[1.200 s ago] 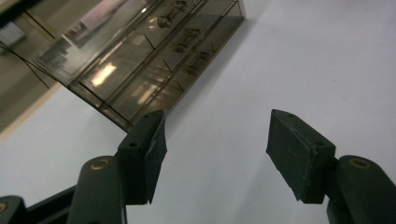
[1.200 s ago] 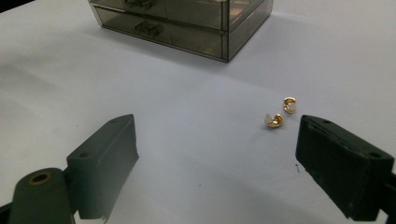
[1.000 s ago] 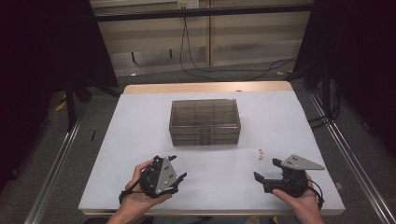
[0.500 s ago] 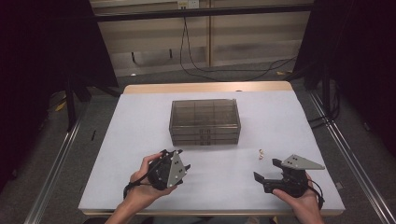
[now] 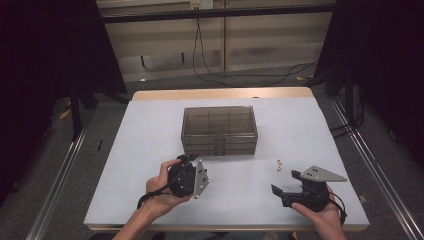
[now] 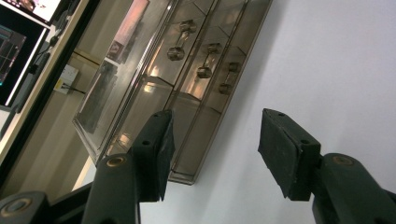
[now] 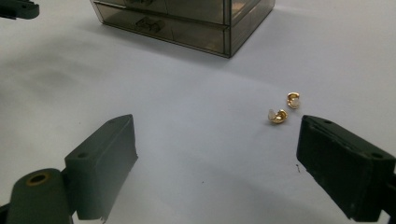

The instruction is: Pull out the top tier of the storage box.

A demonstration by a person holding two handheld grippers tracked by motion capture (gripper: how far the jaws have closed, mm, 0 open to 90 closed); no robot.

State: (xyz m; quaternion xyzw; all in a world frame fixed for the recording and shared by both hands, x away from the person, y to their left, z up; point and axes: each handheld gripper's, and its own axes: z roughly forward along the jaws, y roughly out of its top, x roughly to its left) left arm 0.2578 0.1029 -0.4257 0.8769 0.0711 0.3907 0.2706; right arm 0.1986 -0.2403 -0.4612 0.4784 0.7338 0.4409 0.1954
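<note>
Smoky plastic drawer box (image 5: pixel 219 131) sits mid-table; my left claw (image 6: pixel 212 149), rolled sideways and just re-spreading, holds nothing. Best level it at one knob. Right claw (image 7: pixel 212 163) gapes beside gold earrings (image 7: pixel 278 116).

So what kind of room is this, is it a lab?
Probably a lab or recording room. A plain white table stands between dark curtains, cables trail over the floor, and a person holds a gripper in each hand.
</note>
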